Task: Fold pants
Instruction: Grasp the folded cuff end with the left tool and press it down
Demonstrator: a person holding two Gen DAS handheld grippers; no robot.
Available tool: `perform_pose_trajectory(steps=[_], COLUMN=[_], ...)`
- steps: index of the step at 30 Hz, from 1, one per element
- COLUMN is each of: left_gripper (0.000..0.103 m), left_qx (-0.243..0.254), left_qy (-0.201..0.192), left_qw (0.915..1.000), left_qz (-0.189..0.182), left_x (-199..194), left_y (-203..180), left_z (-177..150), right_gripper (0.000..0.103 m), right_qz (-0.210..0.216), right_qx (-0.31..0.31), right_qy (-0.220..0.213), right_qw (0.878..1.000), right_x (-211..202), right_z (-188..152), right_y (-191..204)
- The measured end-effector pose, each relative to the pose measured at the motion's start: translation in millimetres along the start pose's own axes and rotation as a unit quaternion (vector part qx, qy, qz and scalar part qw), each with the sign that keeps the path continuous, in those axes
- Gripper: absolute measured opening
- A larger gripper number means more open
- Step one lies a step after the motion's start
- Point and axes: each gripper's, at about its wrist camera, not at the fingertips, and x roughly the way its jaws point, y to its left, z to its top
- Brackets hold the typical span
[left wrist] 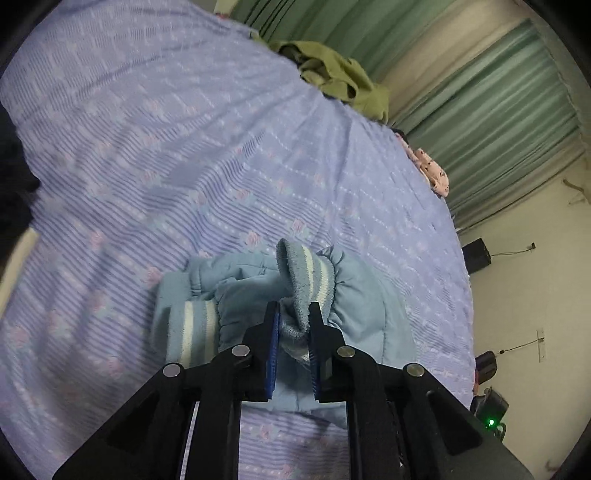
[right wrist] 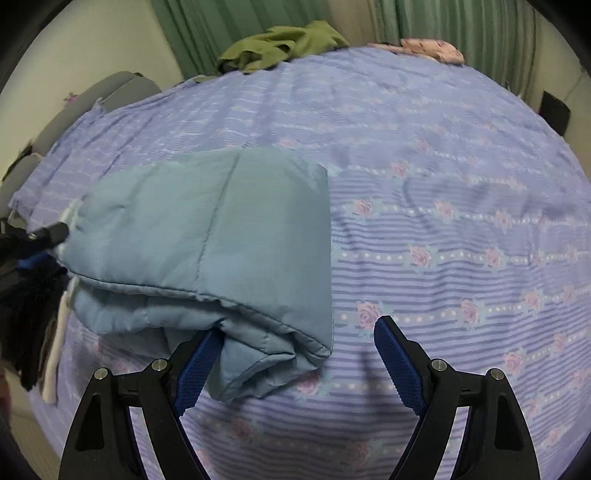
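Light blue padded pants (right wrist: pixel 207 236) lie folded over on a purple flowered bedsheet (right wrist: pixel 443 206). In the left wrist view the pants (left wrist: pixel 362 295) show striped knit cuffs (left wrist: pixel 195 328). My left gripper (left wrist: pixel 293 317) is shut on one striped cuff (left wrist: pixel 306 273), which stands up between the pads. My right gripper (right wrist: pixel 299 332) is open, at the near folded corner of the pants, with its left pad beside the fabric and nothing held. The left gripper also shows at the left edge of the right wrist view (right wrist: pixel 48 234).
An olive green garment (right wrist: pixel 280 44) and a pink patterned cloth (right wrist: pixel 432 50) lie at the far edge of the bed, before green curtains (right wrist: pixel 229 26). A grey headboard or cushion (right wrist: pixel 74 110) is at the left. Dark clothing (right wrist: pixel 26 317) hangs at the left edge.
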Motion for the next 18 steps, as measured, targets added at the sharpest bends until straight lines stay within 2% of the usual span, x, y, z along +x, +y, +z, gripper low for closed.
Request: perform_pose_trajectory(steps=[4,7,9,11,12,14,16,18], left_gripper=[0.015,0.016,0.016,0.017,0.019,0.028,0.055,0.067], left_qx=[-0.013,-0.045,-0.055,-0.051,-0.047,-0.048,-0.057,-0.065], left_qy=[-0.014,-0.006,0.002,0.012,0.017,0.023,0.015,-0.004], left_qw=[0.9994,0.9978,0.9963,0.9959,0.9953,0.9936,0.9903,0.9882], left_qz=[0.028,0.049,0.065,0.074,0.083,0.1,0.126,0.139], left_x=[-14.9,-13.9,-9.8,-2.3,0.8,1.6,-8.4,-19.6], left_y=[20.5,45.2,56.4,60.6,61.5,63.8,65.8,66.6], left_z=[-10.7,-20.4,-27.4,-32.0,-34.1,-36.5,-38.5,-42.5], right_gripper=[0.082,0.077,0.068,0.049,0.047,0.044,0.043,0.042], right_qz=[-0.02,-0.034,-0.037,-0.039,-0.041,-0.061,-0.066,-0.066], right_qx=[-0.046,-0.087,-0.121,-0.146,-0.155,-0.178,-0.186,-0.184], right_qy=[-0.015,-0.03,-0.03,-0.027,-0.026,-0.029,-0.031,-0.032], right_qw=[0.999,0.995,0.992,0.988,0.987,0.982,0.98,0.98], right_x=[-13.5,-23.7,-24.7,-22.7,-21.7,-21.4,-23.5,-26.1], right_z=[-3.4,-6.8,-9.1,-11.5,-12.7,-16.0,-18.4,-18.9], right_y=[18.5,36.2,49.1,58.1,60.8,68.1,72.3,72.1])
